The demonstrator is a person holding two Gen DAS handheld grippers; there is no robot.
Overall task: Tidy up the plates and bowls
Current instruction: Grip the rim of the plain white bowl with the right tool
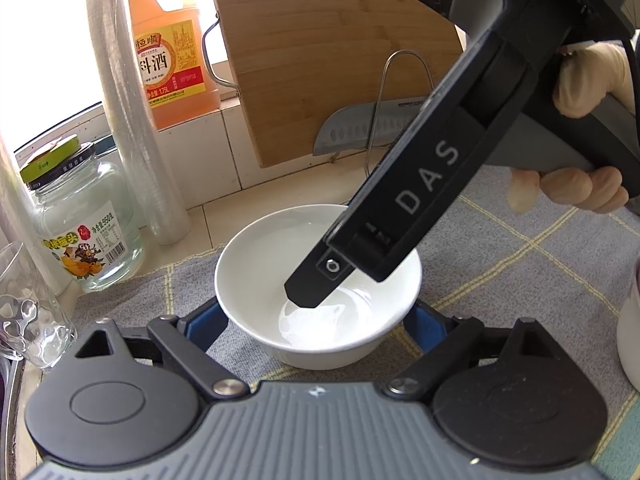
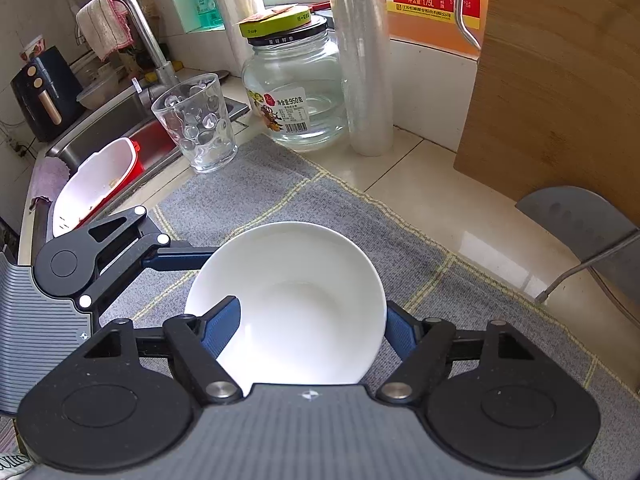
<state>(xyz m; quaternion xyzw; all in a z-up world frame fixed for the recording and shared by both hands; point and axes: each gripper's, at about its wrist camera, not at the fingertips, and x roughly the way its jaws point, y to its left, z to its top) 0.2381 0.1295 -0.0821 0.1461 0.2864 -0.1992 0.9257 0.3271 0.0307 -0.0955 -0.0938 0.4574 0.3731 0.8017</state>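
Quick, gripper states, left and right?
Left gripper: its fingers flank the round white ceramic bowl; whether they grip it cannot be told.
Right gripper: open, one finger inside the bowl, one outside.

The white bowl (image 2: 292,304) is hiding the tips of both grippers. The left gripper's (image 1: 316,320) blue fingers are vanishing behind its sides; whether they are touching it, I cannot tell. The right gripper's (image 2: 308,328) right finger is slipping behind the rim. The cleaver (image 1: 360,128) is lying half-covered behind that gripper's body, and the white mug (image 1: 630,328) is getting cut off at the frame's edge.
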